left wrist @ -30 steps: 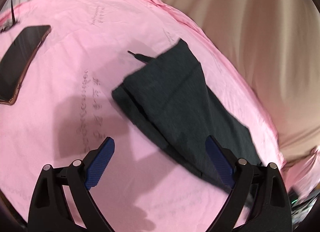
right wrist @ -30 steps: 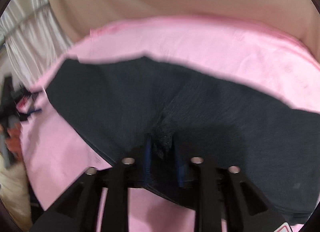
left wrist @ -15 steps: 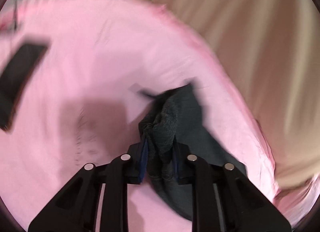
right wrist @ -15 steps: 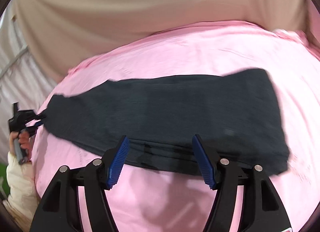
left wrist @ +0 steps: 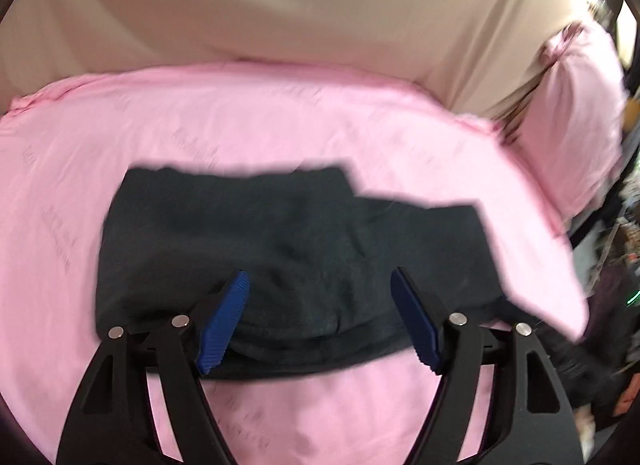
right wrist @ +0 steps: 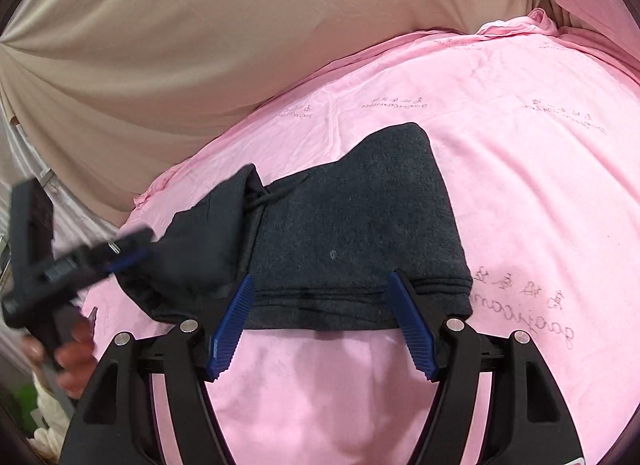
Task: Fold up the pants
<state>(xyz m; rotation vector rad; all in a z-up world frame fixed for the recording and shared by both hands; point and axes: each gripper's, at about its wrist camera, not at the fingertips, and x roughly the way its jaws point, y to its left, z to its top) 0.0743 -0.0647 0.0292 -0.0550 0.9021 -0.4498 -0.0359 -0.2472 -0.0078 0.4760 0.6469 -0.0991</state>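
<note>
The dark grey pants (left wrist: 288, 249) lie folded into a short stack on the pink sheet (left wrist: 280, 121). They also show in the right wrist view (right wrist: 352, 237), with a flap of them lying over the left end. My left gripper (left wrist: 320, 321) is open, its blue pads over the near edge of the pants, holding nothing. It also shows at the left of the right wrist view (right wrist: 120, 255), beside the flap. My right gripper (right wrist: 322, 325) is open and empty just short of the folded near edge.
The pink sheet covers a bed, with beige fabric (right wrist: 180, 45) behind it. A pink pillow (left wrist: 576, 125) stands at the right in the left wrist view. Clutter (left wrist: 624, 257) lies past the bed's right edge. A bare hand (right wrist: 68, 361) holds the left gripper.
My left gripper shut on the pants' end, carried it over the rest and has opened. My right gripper let go of the pants and has drawn back from them.
</note>
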